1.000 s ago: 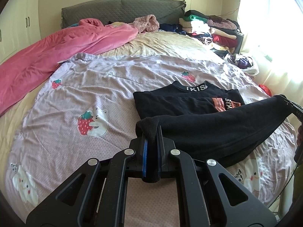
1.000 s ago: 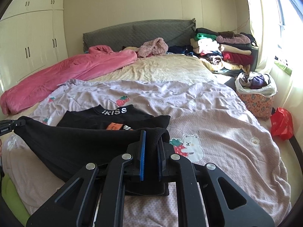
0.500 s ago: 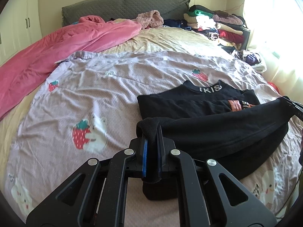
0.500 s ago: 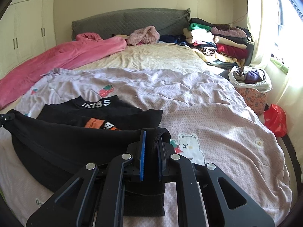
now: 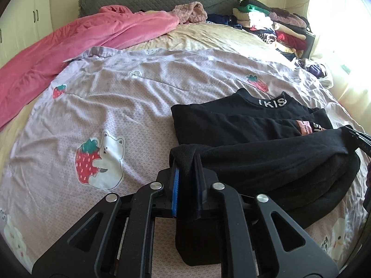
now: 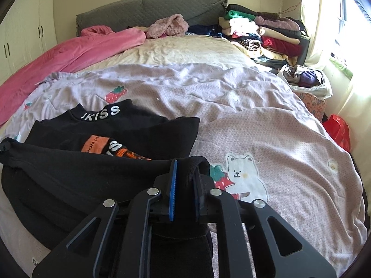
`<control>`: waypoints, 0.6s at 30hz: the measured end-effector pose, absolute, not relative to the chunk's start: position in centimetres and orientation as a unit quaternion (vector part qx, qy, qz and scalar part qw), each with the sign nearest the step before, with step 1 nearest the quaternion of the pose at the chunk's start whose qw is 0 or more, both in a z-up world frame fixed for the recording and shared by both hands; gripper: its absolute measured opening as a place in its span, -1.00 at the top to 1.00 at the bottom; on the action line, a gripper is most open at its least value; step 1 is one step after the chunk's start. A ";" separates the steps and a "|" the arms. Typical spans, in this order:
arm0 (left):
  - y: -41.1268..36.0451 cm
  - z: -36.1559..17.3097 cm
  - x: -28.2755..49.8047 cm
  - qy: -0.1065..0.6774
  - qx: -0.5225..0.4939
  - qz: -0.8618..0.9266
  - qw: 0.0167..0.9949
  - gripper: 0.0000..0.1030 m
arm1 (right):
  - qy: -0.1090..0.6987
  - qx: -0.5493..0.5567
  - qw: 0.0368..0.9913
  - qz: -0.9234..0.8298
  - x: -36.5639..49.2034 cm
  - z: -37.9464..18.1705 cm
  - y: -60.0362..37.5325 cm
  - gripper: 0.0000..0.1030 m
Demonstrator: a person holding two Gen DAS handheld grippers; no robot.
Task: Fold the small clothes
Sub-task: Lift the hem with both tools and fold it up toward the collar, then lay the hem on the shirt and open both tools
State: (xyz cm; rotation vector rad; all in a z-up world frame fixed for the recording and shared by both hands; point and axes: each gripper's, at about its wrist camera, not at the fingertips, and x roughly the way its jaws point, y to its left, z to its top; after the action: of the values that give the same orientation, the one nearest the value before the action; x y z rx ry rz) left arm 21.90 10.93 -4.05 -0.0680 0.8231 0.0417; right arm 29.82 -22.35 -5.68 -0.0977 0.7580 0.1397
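Observation:
A small black sweater [image 5: 231, 125] with white "IKISS" lettering on its collar lies on the lilac bedspread [image 5: 116, 97], its sleeves folded across the chest. My left gripper [image 5: 186, 169] is shut on the left corner of its bottom hem. My right gripper [image 6: 185, 169] is shut on the right corner of the same sweater [image 6: 129, 134]. Between them the hem [image 5: 266, 159] is stretched taut and lifted above the lower body of the garment, towards the collar. The right gripper's tip shows at the left wrist view's right edge [image 5: 358, 136].
A pink duvet [image 5: 81, 39] lies along the bed's left side. A heap of folded clothes [image 6: 262, 30] sits at the far right by the headboard [image 6: 150, 9]. A clothes-filled basket [image 6: 306, 81] and a red bag [image 6: 337, 129] stand off the bed's right edge.
Both grippers have carried the lifted hem forward and lower over the sweater, closer to the collar. The hanging fold beneath now bunches on the bedspread.

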 end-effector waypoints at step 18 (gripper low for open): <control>9.8 0.1 17.4 0.346 -0.022 0.018 0.938 0.04 | 0.325 -0.022 0.944 0.051 25.8 -1.7 -25.0 -0.26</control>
State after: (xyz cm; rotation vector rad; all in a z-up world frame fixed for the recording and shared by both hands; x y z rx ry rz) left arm 17.43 9.84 0.11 -0.0447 0.7065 0.0367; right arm 25.79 -25.05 -1.74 -0.0441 0.6618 0.1049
